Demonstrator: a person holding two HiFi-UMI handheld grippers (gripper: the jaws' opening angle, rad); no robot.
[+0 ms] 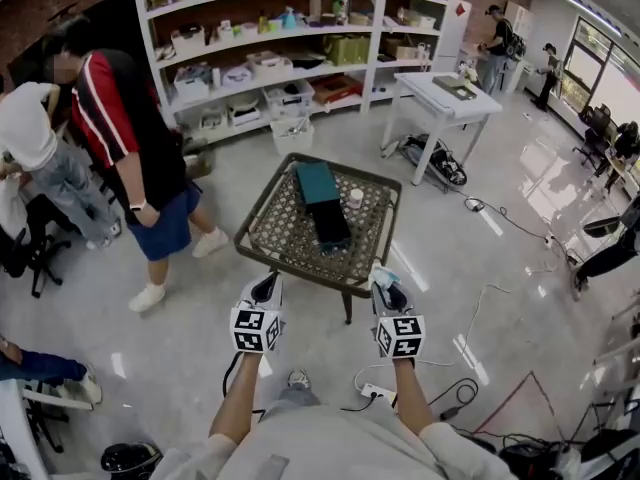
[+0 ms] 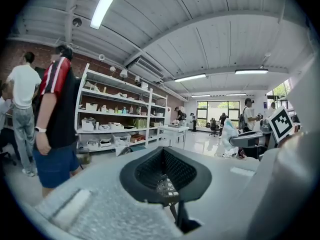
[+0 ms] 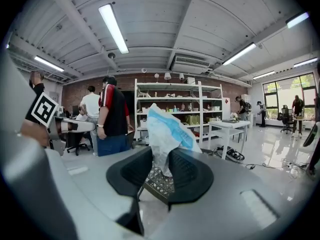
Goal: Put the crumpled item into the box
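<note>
You hold both forearms stretched forward side by side, your left gripper pointing ahead and slightly down with its jaws closed together on nothing, your right gripper level with it, jaws clamped on the crumpled item.

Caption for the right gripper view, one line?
Right gripper holds a crumpled white-and-blue bag, wicker table just ahead, shelves behind.
</note>
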